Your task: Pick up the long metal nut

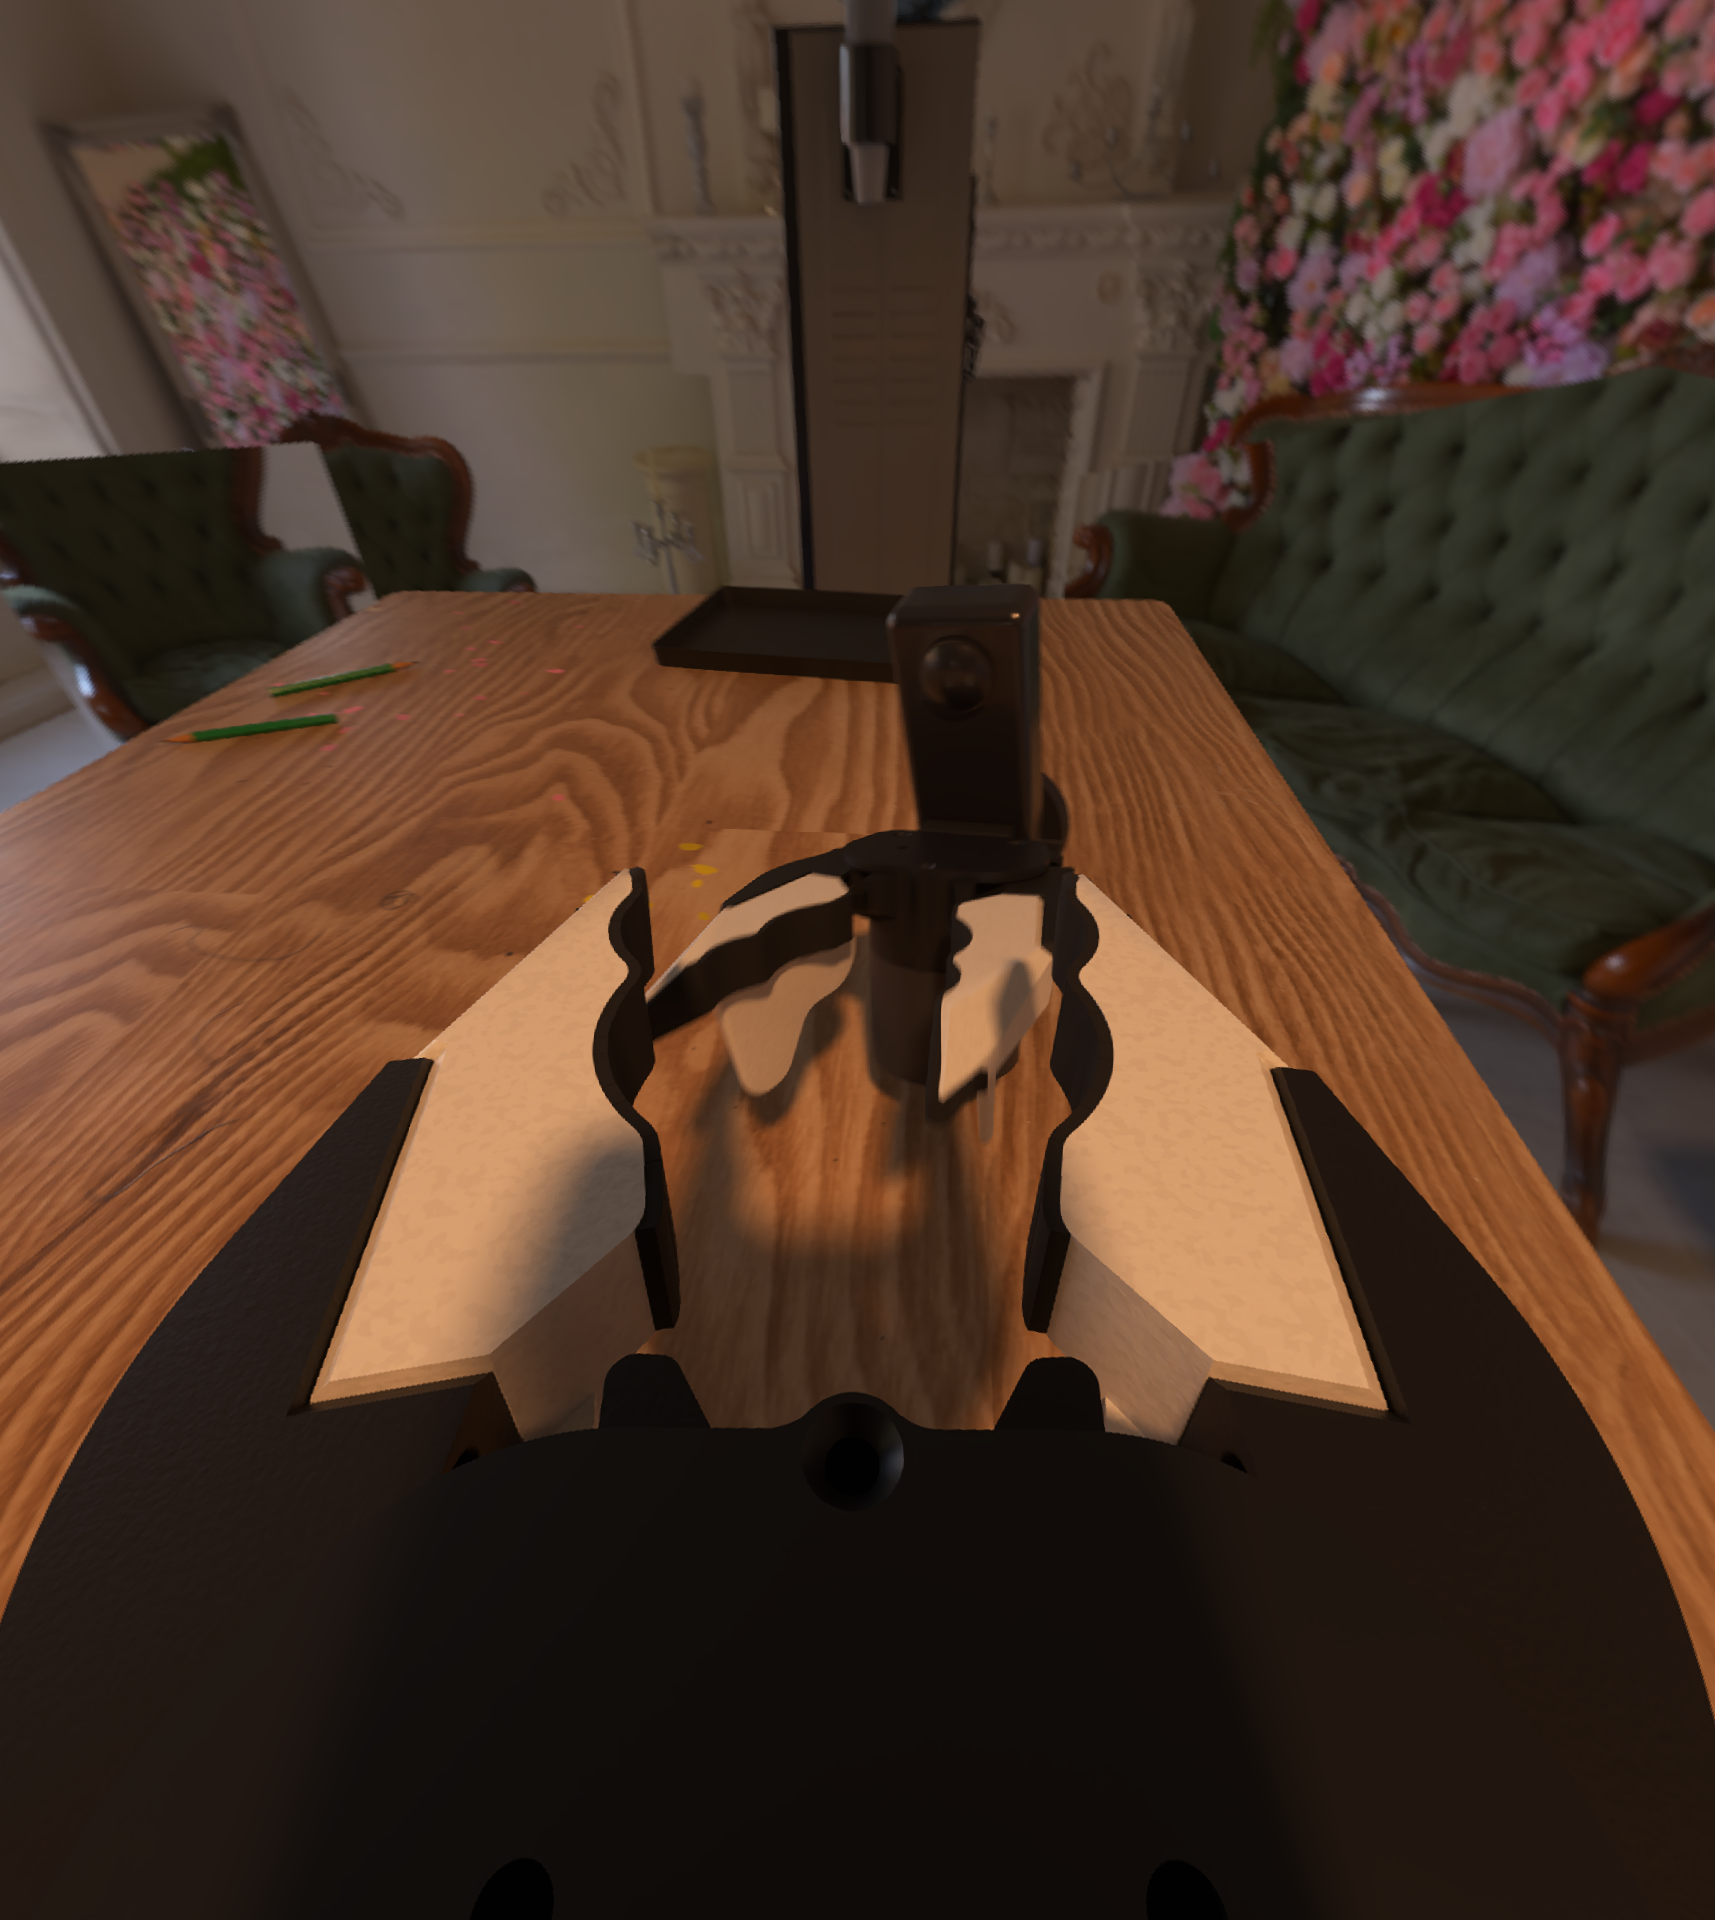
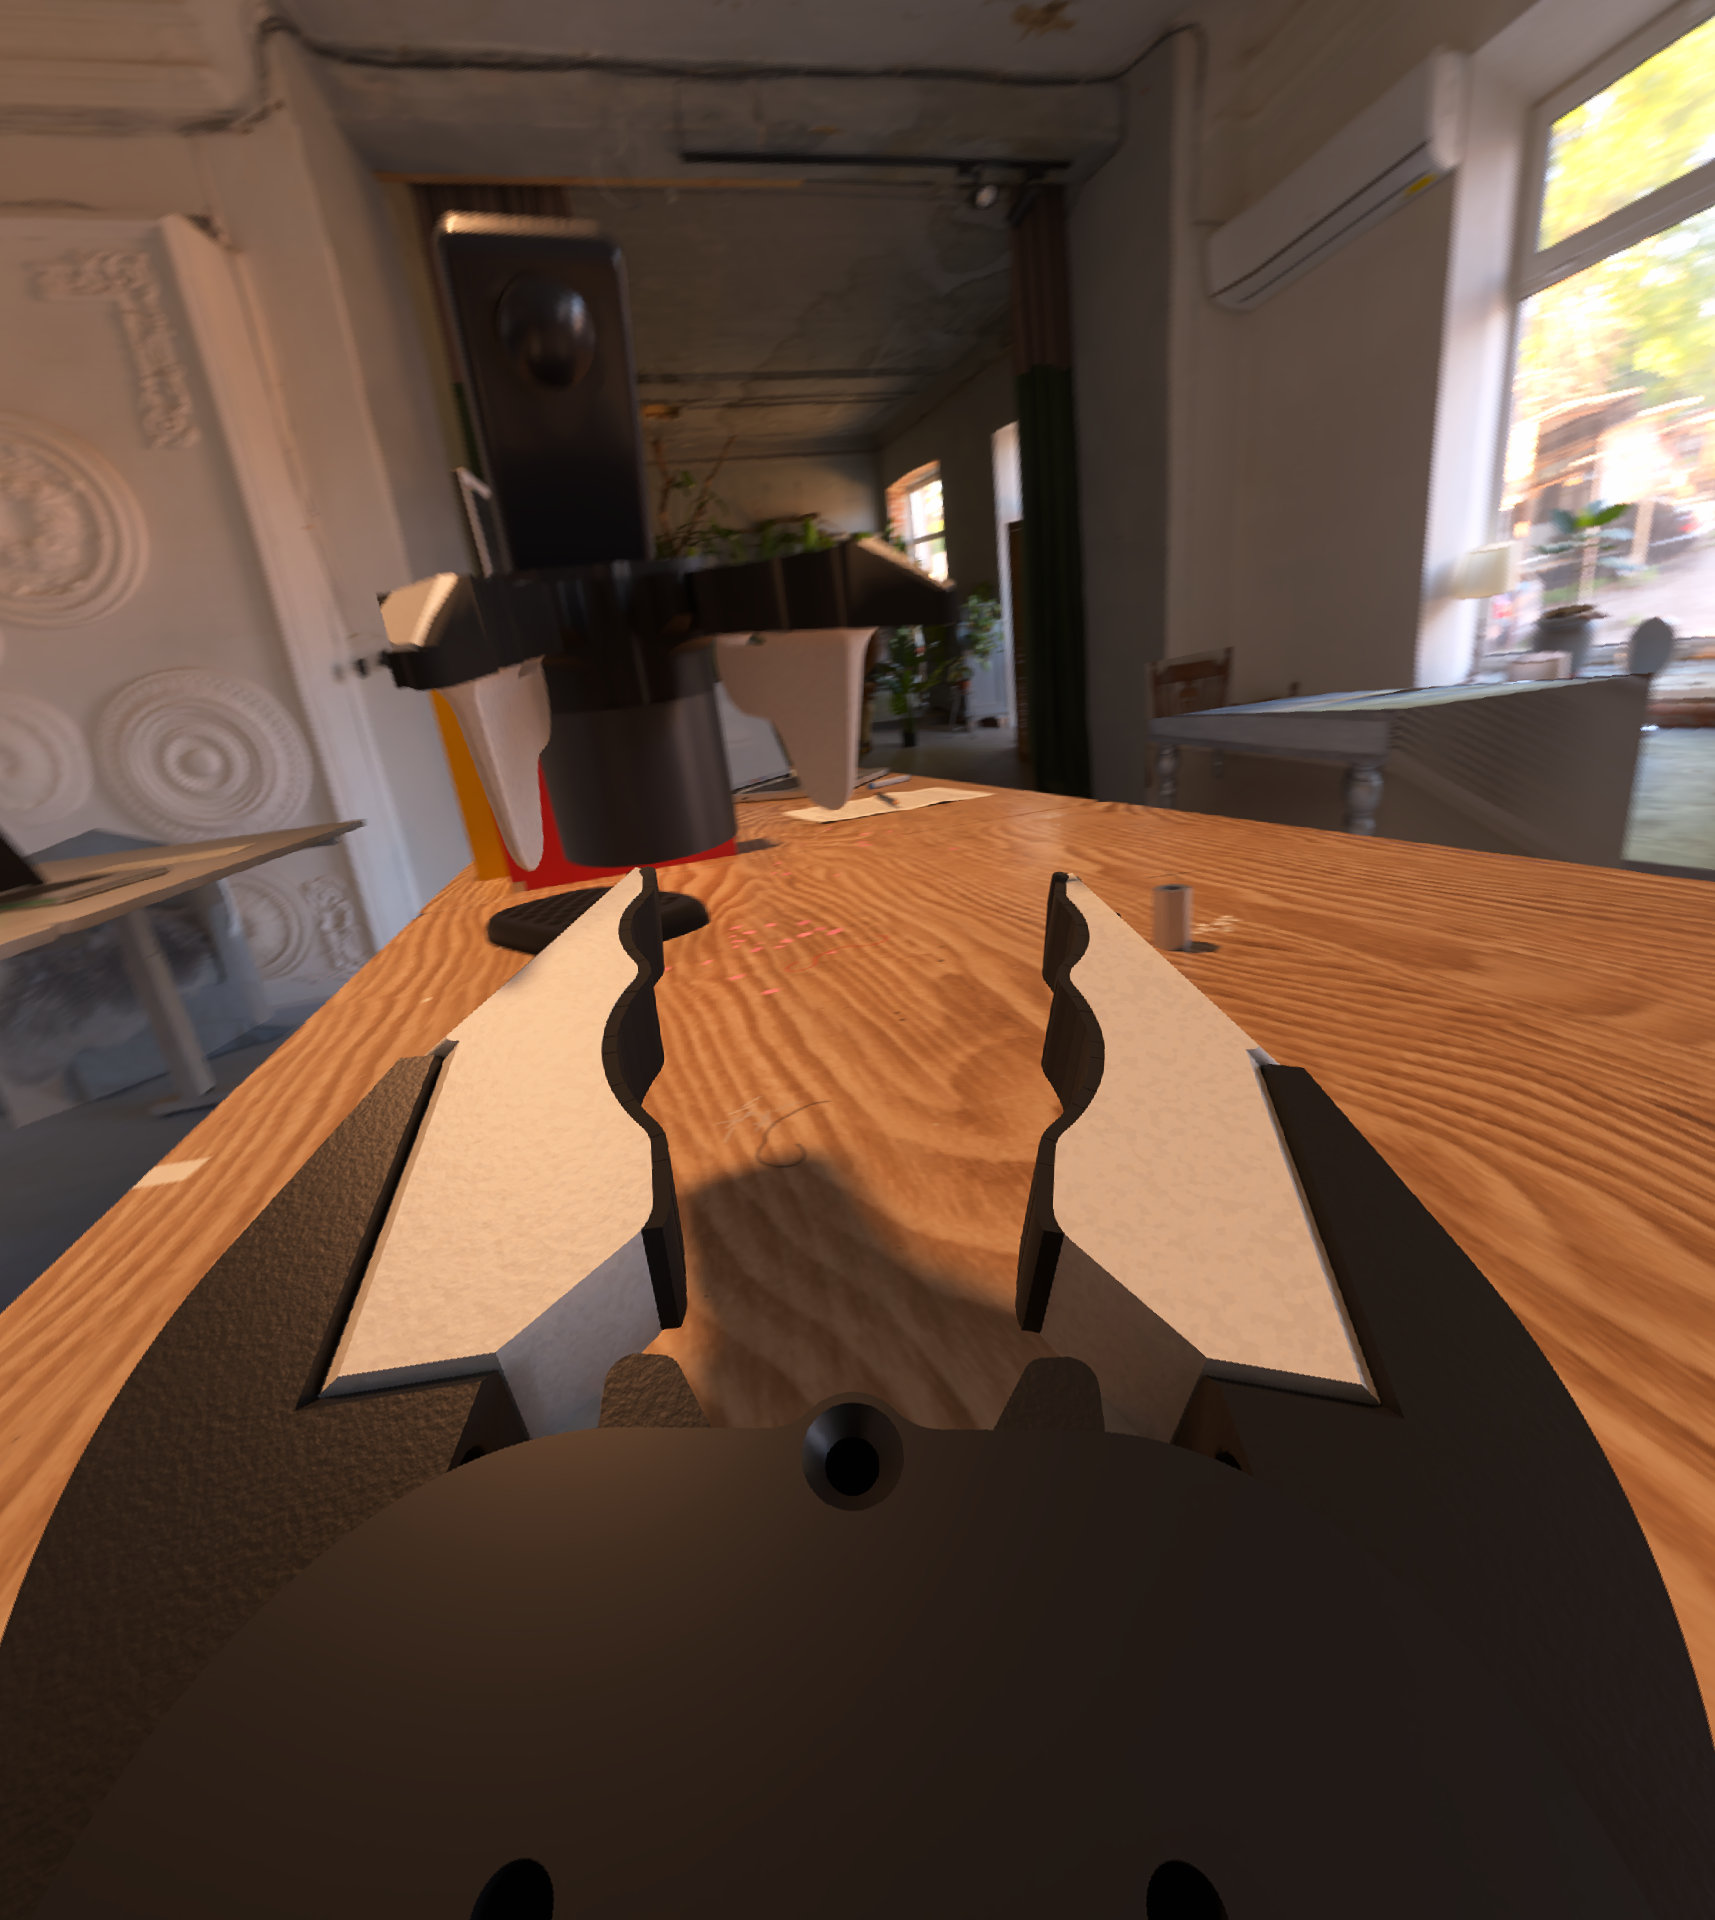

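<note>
Wood with wavy brown grain covered the long table (image 2: 1455, 1195), smooth and flat, with rounded edges along both sides. Past those edges were a green buttoned sofa (image 1: 1518, 644), a green armchair (image 1: 136, 561) and a wall of pink flowers (image 1: 1518, 187).

On that table the long metal nut (image 2: 1171, 914) stood upright. It was a small, grey, shiny tube. It sat just past the tip of the right gripper's right finger, a little to the outside, and nothing touched it. Bare wood lay all around it.

Low over the wood, the right gripper (image 2: 853, 883) had its two fingers spread wide with nothing between them. Its fingers (image 2: 520, 1143) were pale and grainy on top, with dark wavy inner edges. The body behind them was black and bumpy.

Facing it was the left gripper (image 1: 853, 883), which was also spread wide and held nothing. In the left wrist view the right gripper showed close ahead, right between the left one's finger tips, so there was little room there.

A flat black tray (image 1: 780, 634) with a low rim lay at the far end of the table. Two green pencils (image 1: 255, 725) lay near the left edge, well apart from everything else. The wide middle of the table between the pencils and the grippers was open wood. A white sheet of paper (image 2: 884, 805) lay far off at the other end.
</note>
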Action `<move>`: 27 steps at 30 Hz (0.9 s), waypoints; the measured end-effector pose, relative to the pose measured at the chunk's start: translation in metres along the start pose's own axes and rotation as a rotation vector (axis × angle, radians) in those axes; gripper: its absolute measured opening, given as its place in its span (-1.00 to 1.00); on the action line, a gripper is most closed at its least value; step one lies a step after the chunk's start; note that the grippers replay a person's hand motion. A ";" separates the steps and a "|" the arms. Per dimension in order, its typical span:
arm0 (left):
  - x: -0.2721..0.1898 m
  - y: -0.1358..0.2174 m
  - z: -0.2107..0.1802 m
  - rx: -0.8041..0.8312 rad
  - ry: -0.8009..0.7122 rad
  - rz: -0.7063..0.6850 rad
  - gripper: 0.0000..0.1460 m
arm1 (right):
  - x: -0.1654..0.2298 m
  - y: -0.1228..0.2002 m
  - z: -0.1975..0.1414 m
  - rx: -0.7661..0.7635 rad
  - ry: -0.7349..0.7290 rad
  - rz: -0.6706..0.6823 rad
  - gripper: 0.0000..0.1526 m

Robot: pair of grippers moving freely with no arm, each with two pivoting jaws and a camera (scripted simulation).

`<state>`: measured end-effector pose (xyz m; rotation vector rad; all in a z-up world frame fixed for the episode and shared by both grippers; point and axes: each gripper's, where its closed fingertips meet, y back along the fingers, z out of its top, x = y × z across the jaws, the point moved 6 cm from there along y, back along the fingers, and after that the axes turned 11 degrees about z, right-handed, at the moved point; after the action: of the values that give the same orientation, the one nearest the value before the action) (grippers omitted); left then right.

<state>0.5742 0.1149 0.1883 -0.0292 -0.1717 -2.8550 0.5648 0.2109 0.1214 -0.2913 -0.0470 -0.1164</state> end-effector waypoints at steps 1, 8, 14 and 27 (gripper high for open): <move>0.004 0.005 -0.003 -0.013 0.009 0.024 0.04 | -0.002 0.004 0.002 -0.008 0.003 -0.028 -0.03; 0.114 0.111 -0.035 0.295 0.046 0.594 -0.21 | -0.011 0.017 0.006 -0.058 -0.013 -0.114 -0.02; 0.205 0.168 -0.062 0.741 0.263 0.763 -0.33 | -0.010 0.008 0.003 -0.021 -0.001 -0.067 0.00; 0.316 0.119 -0.138 1.010 0.744 0.917 -0.29 | -0.010 0.008 0.004 -0.034 0.001 -0.045 -0.03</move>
<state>0.3039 -0.1026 0.0770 0.8671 -1.0525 -1.4852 0.5555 0.2209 0.1220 -0.3245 -0.0508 -0.1619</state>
